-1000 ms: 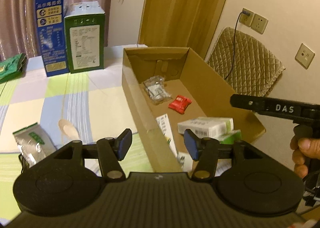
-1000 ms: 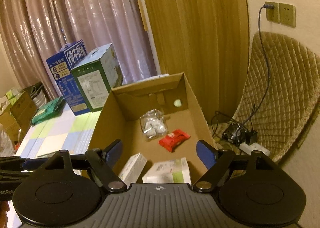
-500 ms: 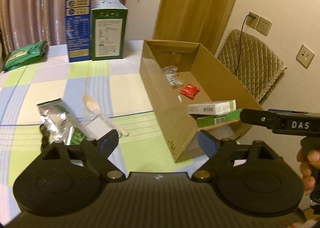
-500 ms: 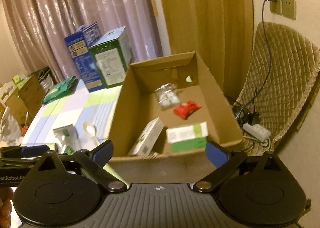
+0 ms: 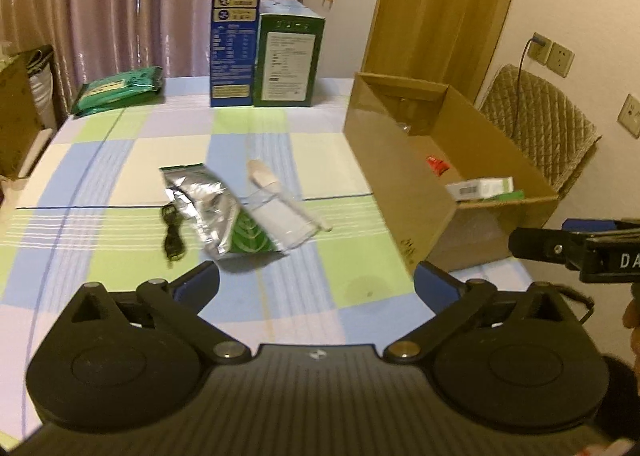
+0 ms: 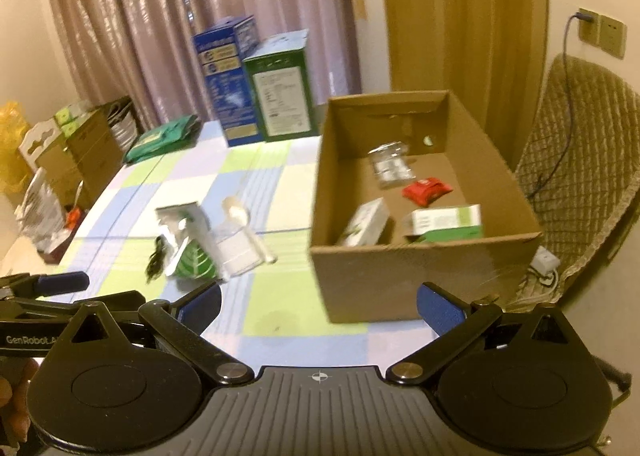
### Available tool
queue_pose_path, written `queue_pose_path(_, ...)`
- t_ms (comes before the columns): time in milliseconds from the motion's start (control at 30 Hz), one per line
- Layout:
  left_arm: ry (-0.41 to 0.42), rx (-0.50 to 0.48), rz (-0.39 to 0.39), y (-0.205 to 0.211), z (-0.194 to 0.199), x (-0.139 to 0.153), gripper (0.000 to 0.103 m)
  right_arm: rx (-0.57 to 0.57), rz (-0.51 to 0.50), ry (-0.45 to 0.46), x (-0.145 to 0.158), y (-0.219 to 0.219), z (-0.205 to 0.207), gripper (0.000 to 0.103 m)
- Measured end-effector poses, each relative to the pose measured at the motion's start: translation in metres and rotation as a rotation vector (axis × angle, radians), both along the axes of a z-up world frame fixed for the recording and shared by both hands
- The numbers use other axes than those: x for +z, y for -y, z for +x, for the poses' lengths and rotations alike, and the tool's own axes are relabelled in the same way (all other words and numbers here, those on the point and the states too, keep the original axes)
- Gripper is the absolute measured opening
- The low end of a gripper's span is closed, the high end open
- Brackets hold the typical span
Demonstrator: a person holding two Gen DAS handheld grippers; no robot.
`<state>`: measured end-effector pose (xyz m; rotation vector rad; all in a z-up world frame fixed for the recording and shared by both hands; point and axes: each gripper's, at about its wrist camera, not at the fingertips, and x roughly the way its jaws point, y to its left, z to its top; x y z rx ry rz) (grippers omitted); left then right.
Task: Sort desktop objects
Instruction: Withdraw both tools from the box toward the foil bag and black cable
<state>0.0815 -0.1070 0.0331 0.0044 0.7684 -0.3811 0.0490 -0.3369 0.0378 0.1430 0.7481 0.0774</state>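
An open cardboard box stands at the table's right end. Inside lie a red packet, a clear bag and two white-green boxes. Left of it on the checked cloth lie a silver-green pouch, a clear packet with a wooden spoon and a small black cord. My left gripper hovers short of the pouch, jaws opening, nothing between them. My right gripper faces the box's near wall, jaws opening too, holding nothing.
A blue carton and a green carton stand at the table's far edge, a green bag to their left. A quilted chair is right of the box. Stacked boxes crowd the left side.
Both grippers have drawn back from over the box toward the table's near end, and their jaws have spread wider. The pouch, packet and cord have come into view ahead.
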Motion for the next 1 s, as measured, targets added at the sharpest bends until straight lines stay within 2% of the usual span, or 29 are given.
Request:
queue_pose_path(333, -0.021, 0.036, 0.016, -0.032, -0.011, -0.009, 0.102, 0.068, -0.014, -0.031, -0.013, -0.036, -0.004, 0.101)
queue_pose_path(1000, -0.059, 0.069, 0.017, -0.064, -0.008, -0.023, 0.102, 0.111, -0.001, -0.078, -0.034, -0.054, -0.003, 0.101)
